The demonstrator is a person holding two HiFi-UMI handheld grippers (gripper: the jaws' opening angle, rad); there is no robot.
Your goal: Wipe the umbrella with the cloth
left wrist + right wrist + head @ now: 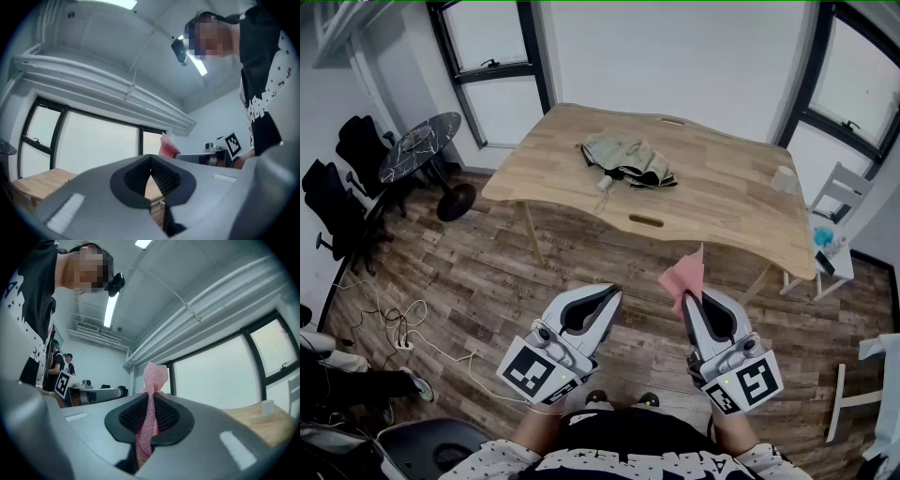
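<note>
**Umbrella well ahead of both grippers, lying crosswise**

Head view: the left gripper (612, 292) and right gripper (687, 300) are held side by side close to the person's body, over the floor and short of the table (727, 202). The umbrella (628, 161) lies folded on the tabletop straight ahead of them and well apart. It sits roughly between their two lines, a shade toward the left gripper's side. Its long axis seems to run across the way the jaws point — not along it — with a pale handle end turned toward the near edge. The pink cloth (683, 275) sticks up from the right gripper's tips.

Left gripper view: the jaws are closed together with nothing between them. The cloth shows just off to the right, and a strip of the table lies ahead. The umbrella is not in sight here.

Right gripper view: the jaws are clamped on the cloth, which runs up between the pads and bunches above them. The table edge shows ahead on the right, with no umbrella in sight.

By my reading, the cloth hand must reach forward and slightly leftward — then sweep along the crosswise length.
</note>
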